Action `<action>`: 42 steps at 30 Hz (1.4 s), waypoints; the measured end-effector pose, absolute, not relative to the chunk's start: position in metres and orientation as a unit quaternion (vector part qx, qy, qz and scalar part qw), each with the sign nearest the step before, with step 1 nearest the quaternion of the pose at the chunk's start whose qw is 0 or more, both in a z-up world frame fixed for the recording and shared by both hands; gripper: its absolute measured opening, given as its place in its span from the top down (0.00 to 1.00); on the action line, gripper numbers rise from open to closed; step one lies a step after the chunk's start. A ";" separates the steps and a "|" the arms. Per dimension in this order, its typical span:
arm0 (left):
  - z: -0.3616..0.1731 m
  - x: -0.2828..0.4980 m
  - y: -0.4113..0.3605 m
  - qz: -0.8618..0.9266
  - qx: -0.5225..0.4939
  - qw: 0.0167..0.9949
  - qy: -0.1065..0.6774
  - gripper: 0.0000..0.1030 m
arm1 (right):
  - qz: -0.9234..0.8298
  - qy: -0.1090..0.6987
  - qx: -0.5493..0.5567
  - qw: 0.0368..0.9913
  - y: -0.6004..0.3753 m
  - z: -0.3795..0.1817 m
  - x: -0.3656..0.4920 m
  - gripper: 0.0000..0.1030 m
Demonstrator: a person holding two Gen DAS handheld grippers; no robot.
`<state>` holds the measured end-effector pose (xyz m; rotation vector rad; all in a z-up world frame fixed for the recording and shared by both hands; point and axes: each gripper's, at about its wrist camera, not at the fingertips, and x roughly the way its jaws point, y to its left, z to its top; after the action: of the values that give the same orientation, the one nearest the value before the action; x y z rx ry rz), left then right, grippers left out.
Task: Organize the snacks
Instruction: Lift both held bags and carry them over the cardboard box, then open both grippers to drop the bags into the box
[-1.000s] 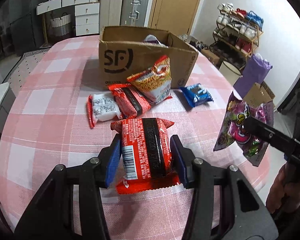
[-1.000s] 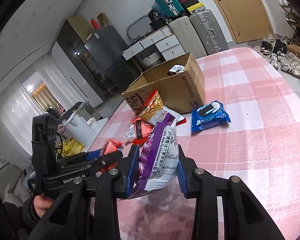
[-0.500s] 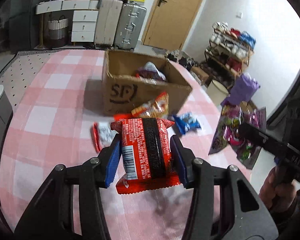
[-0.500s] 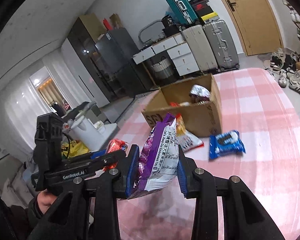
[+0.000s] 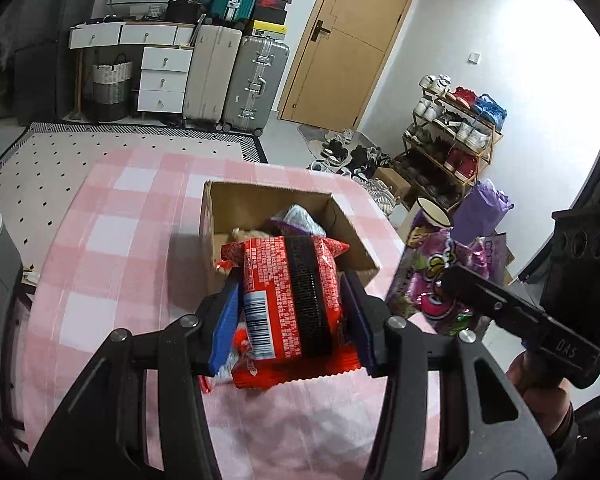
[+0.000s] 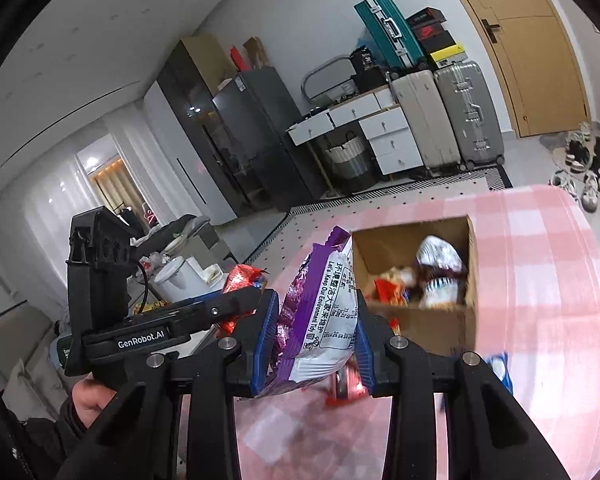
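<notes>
My left gripper [image 5: 290,320] is shut on a red snack packet [image 5: 290,300] with a black band, held upright above the pink checked table [image 5: 112,240]. My right gripper [image 6: 314,336] is shut on a purple and white snack bag [image 6: 320,312]; that bag [image 5: 432,276] also shows at the right of the left wrist view. An open cardboard box [image 5: 236,204] with several snacks inside stands just beyond both grippers [image 6: 440,320]. The left gripper body [image 6: 160,320] is at the left of the right wrist view.
A blue packet [image 6: 500,368] and a red one [image 6: 346,390] lie on the table, partly hidden below my right gripper. Beyond the table stand suitcases [image 5: 236,80], white drawers [image 5: 162,80], a shoe rack [image 5: 452,136] and a door [image 5: 348,40].
Both grippers have risen with their packets and now look down into the box from above. The loose snacks in front of the box have dropped out of sight behind the held packets.
</notes>
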<state>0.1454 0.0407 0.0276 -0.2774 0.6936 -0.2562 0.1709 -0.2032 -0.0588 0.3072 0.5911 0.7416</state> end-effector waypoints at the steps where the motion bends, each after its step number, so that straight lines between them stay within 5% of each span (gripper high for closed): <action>1: 0.031 0.149 0.041 -0.126 -0.135 0.923 0.338 0.55 | 0.356 0.284 0.144 0.878 -0.201 -0.057 0.175 0.66; 18: 0.061 0.256 0.050 -0.128 -0.148 0.914 0.355 0.55 | 0.348 0.286 0.120 0.885 -0.188 -0.028 0.267 0.66; 35: 0.007 0.358 0.033 -0.132 -0.146 0.896 0.399 0.55 | 0.303 0.344 0.097 0.883 -0.171 -0.076 0.345 0.65; 37: -0.001 0.363 0.032 -0.131 -0.149 0.892 0.405 0.54 | 0.290 0.363 0.065 0.883 -0.163 -0.087 0.351 0.51; 38: -0.005 0.365 0.031 -0.128 -0.147 0.892 0.408 0.51 | 0.271 0.372 0.051 0.887 -0.161 -0.092 0.353 0.27; 39: -0.009 0.365 0.031 -0.124 -0.144 0.892 0.410 0.45 | 0.256 0.373 0.047 0.890 -0.162 -0.096 0.353 0.16; 42: -0.013 0.364 0.034 -0.120 -0.146 0.894 0.406 0.42 | 0.265 0.359 0.060 0.893 -0.169 -0.097 0.350 0.16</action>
<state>0.3635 0.0343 -0.0131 -0.3028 0.8413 -0.2481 0.3496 -0.1691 -0.0971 0.1252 0.7441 0.5491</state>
